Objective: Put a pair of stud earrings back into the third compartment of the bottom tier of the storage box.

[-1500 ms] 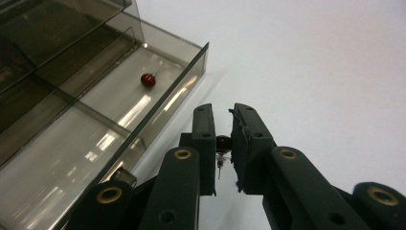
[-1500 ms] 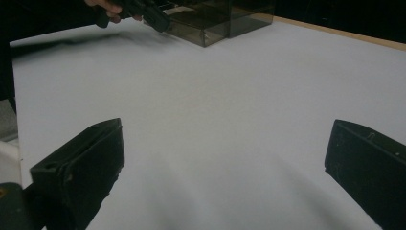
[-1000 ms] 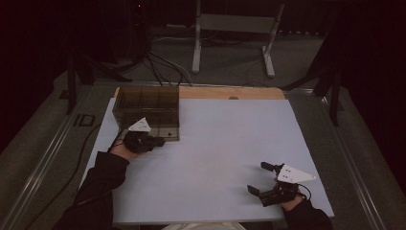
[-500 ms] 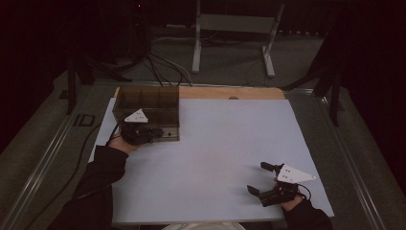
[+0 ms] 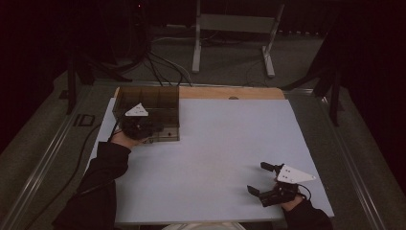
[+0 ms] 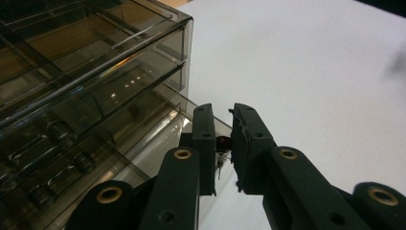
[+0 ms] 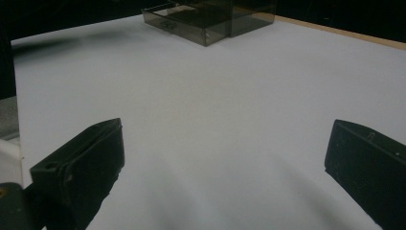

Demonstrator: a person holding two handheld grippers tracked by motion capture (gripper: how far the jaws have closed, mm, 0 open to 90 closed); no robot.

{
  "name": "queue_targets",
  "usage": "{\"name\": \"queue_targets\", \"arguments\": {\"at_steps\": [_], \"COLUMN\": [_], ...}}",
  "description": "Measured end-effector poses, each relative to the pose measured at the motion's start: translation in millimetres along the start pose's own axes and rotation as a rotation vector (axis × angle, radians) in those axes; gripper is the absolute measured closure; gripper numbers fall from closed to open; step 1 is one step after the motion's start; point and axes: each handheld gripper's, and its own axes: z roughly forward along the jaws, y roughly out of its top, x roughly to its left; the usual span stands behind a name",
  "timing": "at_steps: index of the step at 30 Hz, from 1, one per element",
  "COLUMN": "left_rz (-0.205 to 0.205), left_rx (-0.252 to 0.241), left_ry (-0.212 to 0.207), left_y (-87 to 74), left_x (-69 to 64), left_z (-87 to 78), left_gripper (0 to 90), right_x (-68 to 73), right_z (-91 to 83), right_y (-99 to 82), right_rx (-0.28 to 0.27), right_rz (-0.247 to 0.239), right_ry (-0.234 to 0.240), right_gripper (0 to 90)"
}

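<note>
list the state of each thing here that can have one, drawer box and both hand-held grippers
drawer box: smoky clear plastic, upright at the table's far left corner
bottom drawer: pulled out
left hand-held gripper: jaws nearly shut on a small dark object, over the pulled-out drawer
right hand-held gripper: open, nothing between its jaws, at the table's near right

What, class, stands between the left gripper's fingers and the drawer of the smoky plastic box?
Nothing visible. The left gripper has its fingers nearly shut around a small dark knob at the drawer front of the box.

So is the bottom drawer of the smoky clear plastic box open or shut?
Open: the bottom drawer sticks out past the smoky clear plastic box front.
</note>
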Motion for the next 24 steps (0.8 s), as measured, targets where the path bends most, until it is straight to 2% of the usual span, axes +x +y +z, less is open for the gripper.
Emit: {"name": "queue_targets", "arguments": {"at_steps": [3,5,9,11,12,20,24], "left_rz": [-0.013,-0.03,-0.066,-0.069,-0.085,-0.095,-0.092], "left_rx": [-0.004,-0.005,-0.01,-0.008,-0.011,-0.004,0.015], "left_ry": [0.014,0.007,0.022,0.03,0.028,0.032,0.041], "left_y": [1.3,2.6,2.2,1.8,1.0,1.4,2.2], "left_x": [2.1,4.5,12.2,13.4,15.5,16.7,16.1], "left_z": [2.8,4.8,10.8,11.8,14.3,22.6,29.1], "left_gripper": [81.9,81.9,81.9,81.9,81.8,81.9,81.8], "right_x": [-0.1,-0.1,0.1,-0.1,-0.3,0.1,0.1], "right_z": [-0.2,-0.1,-0.3,-0.3,-0.4,0.0,-0.2], "right_y": [-0.1,-0.1,-0.1,-0.1,-0.2,-0.2,-0.2], "right_rx": [-0.001,-0.001,0.0,0.0,-0.001,0.003,0.003], "right_rz": [0.002,0.001,0.0,0.0,0.001,-0.003,-0.001], "right_ry": [-0.002,-0.001,-0.001,-0.001,-0.001,-0.001,0.0], "right_gripper": [0.0,0.0,0.0,0.0,0.0,0.0,0.0]}}
